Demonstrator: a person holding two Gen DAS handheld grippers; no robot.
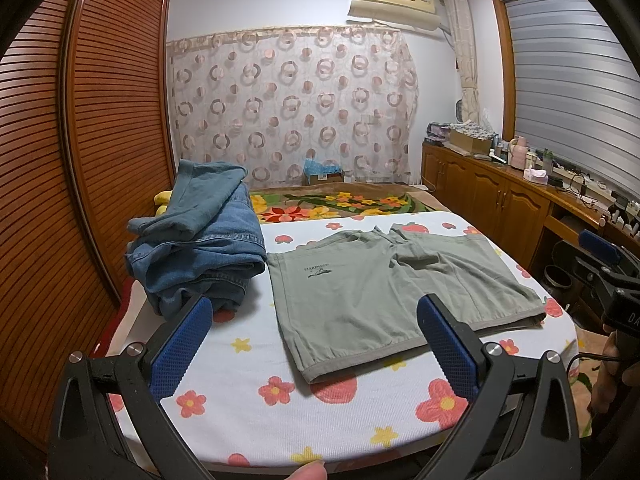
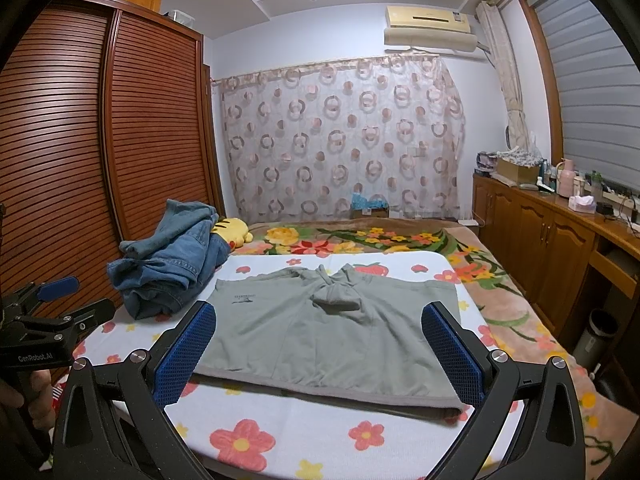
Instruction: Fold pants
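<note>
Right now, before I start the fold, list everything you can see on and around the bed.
green pants: one, grey-green, spread flat on the board, nearest the grippers
denim pile: one heap, blue, on the board's left side, beside the pants
board cover: one, white with flower print, over the bed
blanket: one, floral, behind the board
plush toy: one, yellow, behind the denim
wardrobe: one, brown louvred, left
sideboard: one, wooden, right, cluttered top
air conditioner: one, cream, high on wall
left gripper: blue pads, open, empty
right gripper: blue pads, open, empty
</note>
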